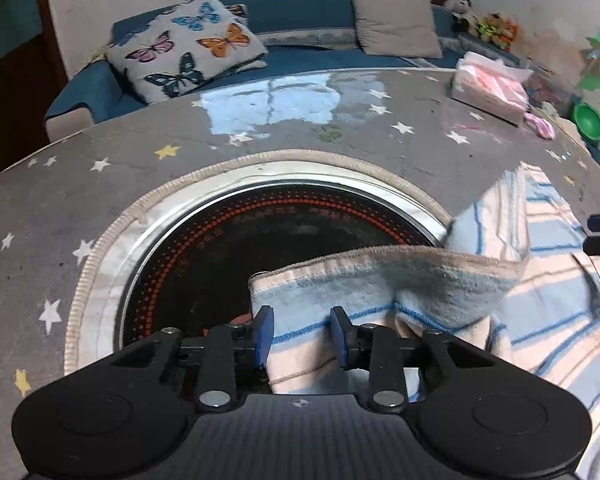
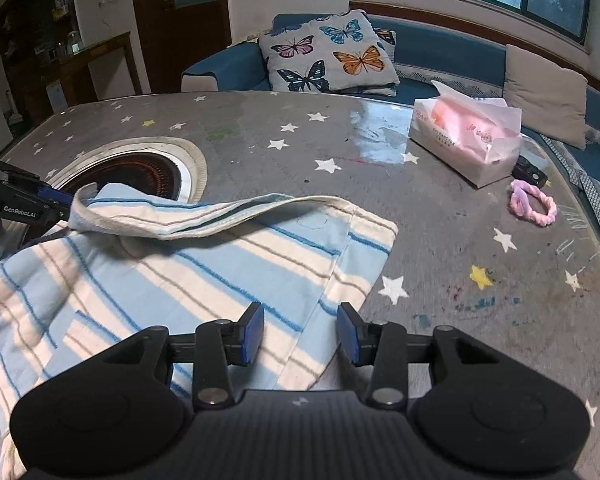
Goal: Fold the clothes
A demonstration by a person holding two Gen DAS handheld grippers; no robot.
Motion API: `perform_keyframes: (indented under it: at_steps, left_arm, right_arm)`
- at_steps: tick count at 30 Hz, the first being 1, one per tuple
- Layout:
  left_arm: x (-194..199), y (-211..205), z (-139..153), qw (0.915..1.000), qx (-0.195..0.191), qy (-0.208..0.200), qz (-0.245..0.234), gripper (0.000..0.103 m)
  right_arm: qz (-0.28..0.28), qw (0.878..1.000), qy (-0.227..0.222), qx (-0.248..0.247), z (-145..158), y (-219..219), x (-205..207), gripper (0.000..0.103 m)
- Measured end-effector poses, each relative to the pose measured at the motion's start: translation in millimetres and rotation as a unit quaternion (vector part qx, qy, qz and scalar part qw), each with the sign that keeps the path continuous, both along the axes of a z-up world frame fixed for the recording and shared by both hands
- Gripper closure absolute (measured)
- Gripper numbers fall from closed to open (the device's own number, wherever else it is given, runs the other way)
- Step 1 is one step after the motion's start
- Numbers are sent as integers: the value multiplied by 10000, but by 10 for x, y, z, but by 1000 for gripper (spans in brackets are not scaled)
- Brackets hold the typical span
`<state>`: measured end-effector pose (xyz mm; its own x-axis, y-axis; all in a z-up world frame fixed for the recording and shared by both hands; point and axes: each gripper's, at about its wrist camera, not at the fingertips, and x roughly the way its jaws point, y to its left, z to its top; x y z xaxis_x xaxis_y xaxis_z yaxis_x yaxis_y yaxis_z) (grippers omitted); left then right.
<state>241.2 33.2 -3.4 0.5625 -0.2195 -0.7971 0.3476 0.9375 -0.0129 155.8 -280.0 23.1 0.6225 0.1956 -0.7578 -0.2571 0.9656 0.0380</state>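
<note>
Tissue box (image 2: 466,148) holds tissues (pink).

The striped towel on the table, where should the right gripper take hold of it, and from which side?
Probably the striped towel's near right edge, between the open right gripper's fingers: come from above. It lies flat there, its border free on the tablecloth.

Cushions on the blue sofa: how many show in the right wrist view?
2. The butterfly cushion leans at the sofa's left end; the plain beige cushion sits further right. More may lie beyond the frame's right edge.
</note>
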Motion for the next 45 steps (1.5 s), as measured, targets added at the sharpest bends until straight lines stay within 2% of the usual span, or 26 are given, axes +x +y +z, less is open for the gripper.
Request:
perform_keyframes:
  at_steps: [3,9,11,12,13,18,21,26,31,36,39,41,42,45]
  left_arm:
    - [17,36,25,9999,-31,-88,142,69]
    - [51,3,-33,9999,-59,-51,76,70]
    - [56,-8,-37,9999,-93,-73,14,74]
    - [57,-7,-38,9999,-117,-78,8,84]
    - [58,-4,-40,9999,-140,-84,12,98]
    - [43,42,-37,9993,5,-287,233,103]
    - [22,103,-1,9992,-223,-307,148,103]
    - [-6,81,15,9993,-164,-329,59,97]
    - [38,65,-48,9996,-104,-251,101,67]
    - [69,84,-76,9996,-129,-212,154,64]
    - [76,83,-77,9996,-178,-202,110,68]
    - [67,75,-78,9995,-238,-205,28,82]
    - [64,74,-81,9994,-277,-194,11,94]
    - [27,61,-68,9993,-206,-314,52,99]
  right_arm:
    - [6,10000,12,27,-21,6,27,56]
    - [40,10000,33,23,-69,36,70,56]
    - [44,10000,32,7,-79,44,82,56]
    - [46,10000,36,2,-83,45,88,56]
    - [44,10000,38,-10,-86,46,95,56]
    - [-60,10000,5,-50,-87,18,153,55]
    - [-151,9999,-21,-59,-88,-5,197,55]
    - [-218,9997,-25,-48,-107,-26,255,55]
    - [-186,9998,-35,-76,-124,-1,273,51]
    - [-208,9997,-41,-88,-129,-10,299,50]
    - [-247,9997,-39,-84,-140,-18,324,50]
    - [-272,9996,-41,-70,-146,-21,335,50]
    - [-278,9996,-42,-69,-148,-19,339,50]
    - [-281,9996,-37,-78,-154,-12,348,50]
